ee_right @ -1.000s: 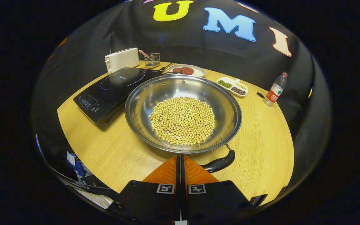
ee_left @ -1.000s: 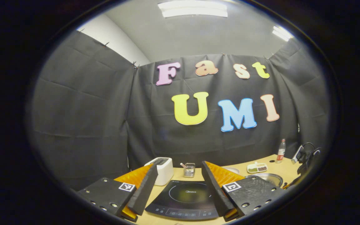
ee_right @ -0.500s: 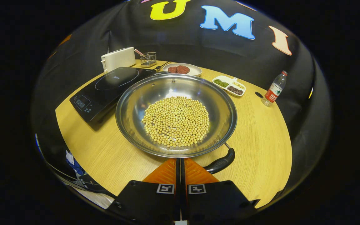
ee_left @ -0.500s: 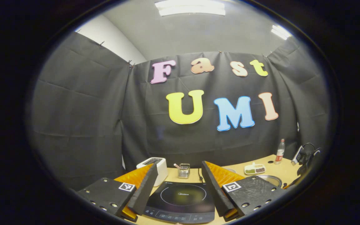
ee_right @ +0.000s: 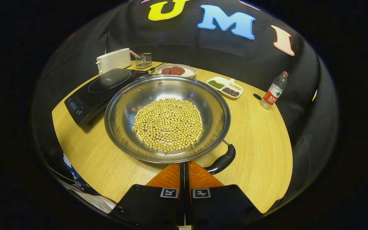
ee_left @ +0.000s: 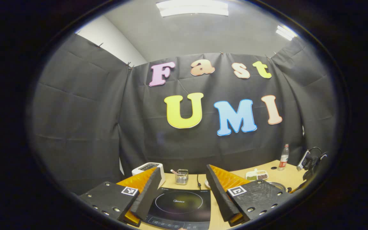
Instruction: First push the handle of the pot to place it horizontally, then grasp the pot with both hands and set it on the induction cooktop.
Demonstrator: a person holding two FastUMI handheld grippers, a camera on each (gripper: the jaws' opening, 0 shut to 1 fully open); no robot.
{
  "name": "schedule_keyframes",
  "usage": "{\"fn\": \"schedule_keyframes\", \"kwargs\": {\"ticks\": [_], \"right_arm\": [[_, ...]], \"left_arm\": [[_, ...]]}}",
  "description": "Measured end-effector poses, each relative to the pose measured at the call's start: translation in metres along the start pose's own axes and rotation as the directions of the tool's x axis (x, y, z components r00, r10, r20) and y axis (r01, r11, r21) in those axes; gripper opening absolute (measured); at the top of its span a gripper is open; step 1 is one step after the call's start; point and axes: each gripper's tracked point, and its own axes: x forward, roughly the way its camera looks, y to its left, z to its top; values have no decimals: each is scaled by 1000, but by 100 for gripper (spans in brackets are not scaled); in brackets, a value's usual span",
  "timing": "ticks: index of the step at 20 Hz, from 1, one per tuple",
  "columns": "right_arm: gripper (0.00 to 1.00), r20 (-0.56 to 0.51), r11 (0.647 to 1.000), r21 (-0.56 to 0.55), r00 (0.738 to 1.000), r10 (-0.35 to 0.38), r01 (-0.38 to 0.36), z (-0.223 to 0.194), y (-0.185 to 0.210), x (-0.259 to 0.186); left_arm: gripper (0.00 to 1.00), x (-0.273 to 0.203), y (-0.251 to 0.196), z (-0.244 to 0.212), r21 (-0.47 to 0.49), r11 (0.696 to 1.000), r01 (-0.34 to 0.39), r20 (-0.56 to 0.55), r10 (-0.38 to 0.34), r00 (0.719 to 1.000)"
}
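In the right gripper view the pot (ee_right: 167,118) sits mid-table full of beans (ee_right: 168,124), its handle (ee_right: 221,160) at its 4 o'clock, just right of the right gripper (ee_right: 184,166), whose fingers are pressed together on nothing. The cooktop (ee_right: 98,90) lies at the pot's 10 o'clock, seemingly touching its rim. The left gripper view looks higher: the left gripper (ee_left: 181,190) hangs spread wide over the cooktop (ee_left: 180,207), with a sliver of the pot's rim (ee_left: 279,184) at 3 o'clock.
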Motion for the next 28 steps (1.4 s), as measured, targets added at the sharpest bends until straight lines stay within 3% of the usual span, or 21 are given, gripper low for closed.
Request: {"fn": "schedule_keyframes", "kwargs": {"ticks": [16,28], "right_arm": [[2,42,997,63,998,-46,43,25,-68,23],[2,69,992,107,995,-69,61,37,-88,41]], "left_arm": [[84,11,-26,-7,25,999,-34,-25,34,999],[84,12,-49,-25,35,999,-21,-63,24,998]]}}
